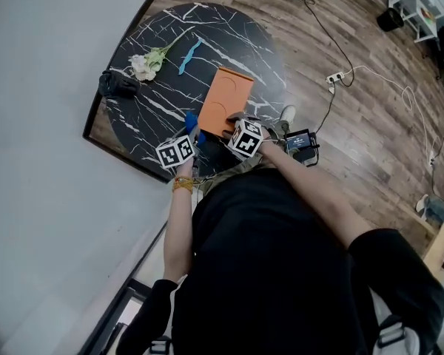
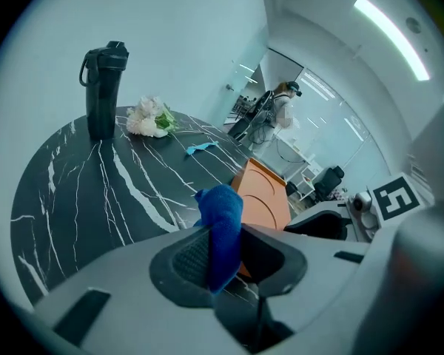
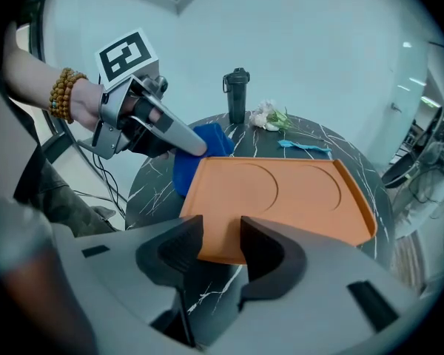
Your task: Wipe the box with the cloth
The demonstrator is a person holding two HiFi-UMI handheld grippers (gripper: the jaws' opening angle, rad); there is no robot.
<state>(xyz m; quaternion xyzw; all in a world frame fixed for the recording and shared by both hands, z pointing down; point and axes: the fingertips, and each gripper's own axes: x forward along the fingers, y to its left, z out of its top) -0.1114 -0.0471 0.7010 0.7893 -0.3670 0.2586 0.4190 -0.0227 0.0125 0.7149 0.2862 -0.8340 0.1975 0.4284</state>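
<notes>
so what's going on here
A person stands at a black marble table with a gripper in each hand. The left gripper is clamped on a blue cloth, held against the left edge of the orange box. The right gripper is over the box's near edge with its jaws apart, gripping nothing.
</notes>
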